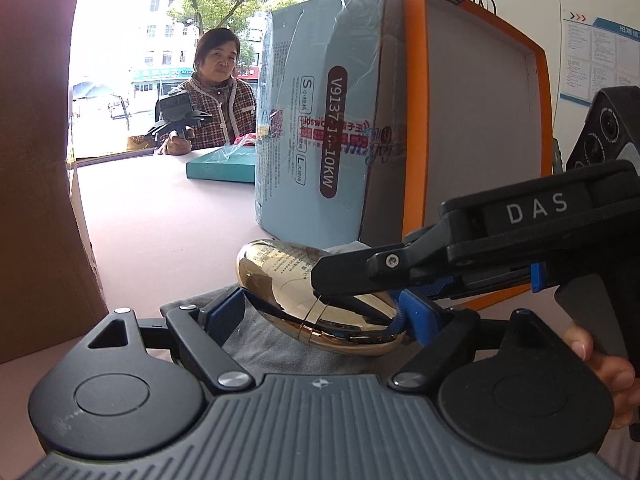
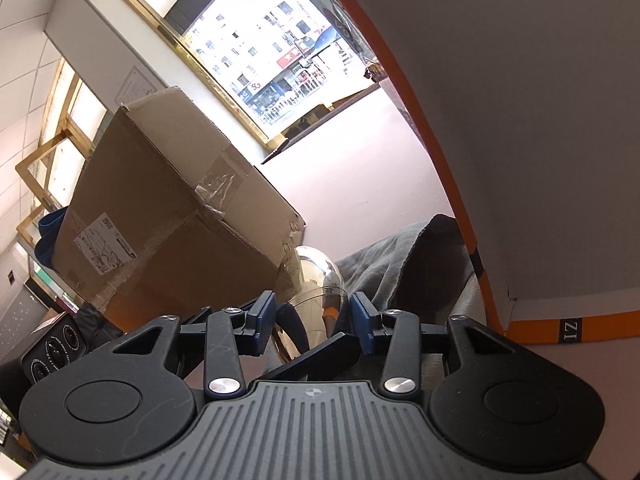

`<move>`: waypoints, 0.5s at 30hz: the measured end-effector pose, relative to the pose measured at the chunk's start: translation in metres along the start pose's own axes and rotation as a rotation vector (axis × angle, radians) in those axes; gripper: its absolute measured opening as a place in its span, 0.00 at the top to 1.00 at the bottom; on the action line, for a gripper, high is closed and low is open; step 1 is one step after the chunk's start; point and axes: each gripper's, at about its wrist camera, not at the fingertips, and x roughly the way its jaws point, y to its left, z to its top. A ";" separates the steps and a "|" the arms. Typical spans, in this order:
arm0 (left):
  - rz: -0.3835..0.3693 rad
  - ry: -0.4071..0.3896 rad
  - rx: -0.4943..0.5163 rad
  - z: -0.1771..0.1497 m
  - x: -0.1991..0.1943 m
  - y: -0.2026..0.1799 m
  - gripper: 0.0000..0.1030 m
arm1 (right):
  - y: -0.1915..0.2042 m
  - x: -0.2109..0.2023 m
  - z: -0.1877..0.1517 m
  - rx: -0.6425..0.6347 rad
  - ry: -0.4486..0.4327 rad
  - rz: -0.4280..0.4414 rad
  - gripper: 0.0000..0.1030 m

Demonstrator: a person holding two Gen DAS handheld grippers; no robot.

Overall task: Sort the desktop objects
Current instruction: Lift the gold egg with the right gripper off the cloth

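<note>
A shiny gold egg-shaped case (image 1: 304,300) lies on a grey cloth (image 1: 280,352) on the pink table. My left gripper (image 1: 320,316) has its blue pads on either side of the case and is shut on it. My right gripper (image 1: 360,280) comes in from the right, and its fingers close on the case's right end from above and below. In the right wrist view the gold case (image 2: 316,300) sits between the blue pads of my right gripper (image 2: 314,320), and the left gripper's black finger (image 2: 316,354) crosses below it.
A light blue carton (image 1: 320,120) and an orange-rimmed grey box lid (image 1: 480,120) stand close behind the case. A brown cardboard box (image 1: 36,160) stands at the left. A teal flat box (image 1: 222,166) lies farther back. A person holding a gripper (image 1: 218,92) sits across the table.
</note>
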 end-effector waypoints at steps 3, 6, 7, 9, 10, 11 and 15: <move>-0.001 -0.017 0.001 0.001 -0.008 0.001 0.19 | 0.008 0.001 0.001 -0.022 -0.010 0.003 0.62; -0.006 -0.031 -0.001 0.003 -0.016 0.001 0.19 | 0.019 0.002 0.002 -0.041 -0.019 0.001 0.62; -0.010 -0.035 -0.002 0.004 -0.019 0.001 0.19 | 0.023 0.002 0.003 -0.053 -0.022 0.000 0.62; -0.018 -0.038 -0.003 0.005 -0.024 0.001 0.19 | 0.032 0.003 0.004 -0.080 -0.021 -0.005 0.62; -0.024 -0.027 0.001 0.005 -0.023 0.001 0.19 | 0.035 0.005 0.004 -0.094 -0.009 -0.011 0.61; -0.031 -0.010 0.008 0.005 -0.021 0.002 0.19 | 0.038 0.007 0.004 -0.109 0.003 -0.017 0.60; -0.012 0.102 0.012 -0.007 0.018 0.006 0.19 | 0.026 0.032 -0.001 -0.086 0.094 -0.064 0.57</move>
